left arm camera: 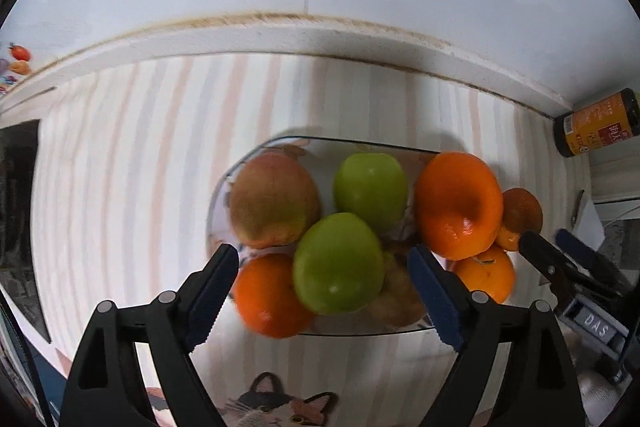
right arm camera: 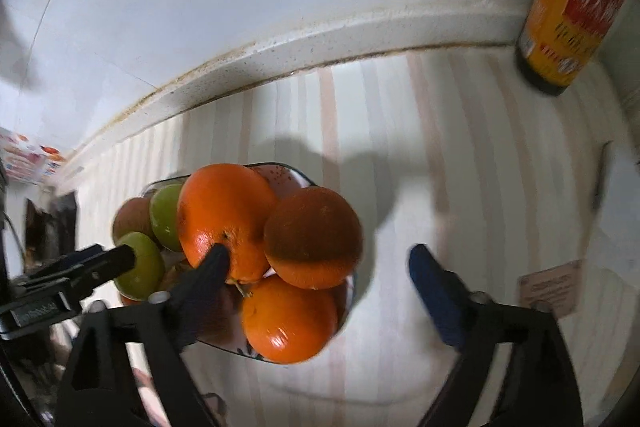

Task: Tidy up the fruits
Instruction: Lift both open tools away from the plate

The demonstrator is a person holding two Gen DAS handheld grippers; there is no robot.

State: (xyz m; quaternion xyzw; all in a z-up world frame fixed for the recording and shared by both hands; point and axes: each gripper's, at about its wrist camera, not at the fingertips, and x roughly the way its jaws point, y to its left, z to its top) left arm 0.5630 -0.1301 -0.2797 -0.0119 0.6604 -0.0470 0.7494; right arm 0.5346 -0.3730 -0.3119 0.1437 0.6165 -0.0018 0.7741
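Left wrist view: glass plate lies long-side across, piled with fruit

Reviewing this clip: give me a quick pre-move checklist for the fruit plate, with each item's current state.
1. Left tongs open: ok, the fingers straddle the near green apple without pressing it.
2. Right tongs open: ok, nothing gripped; one finger lies against the big orange.
3. All fruit on the plate: ok, none seen on the striped cloth.
4. Pile stable: not ok, fruit is stacked, and the dark orange overhangs the rim.
5. Tongs clear of each other: cannot tell, they are close together over the plate.
6. Bottle out of the way: ok, it stands far from the plate.
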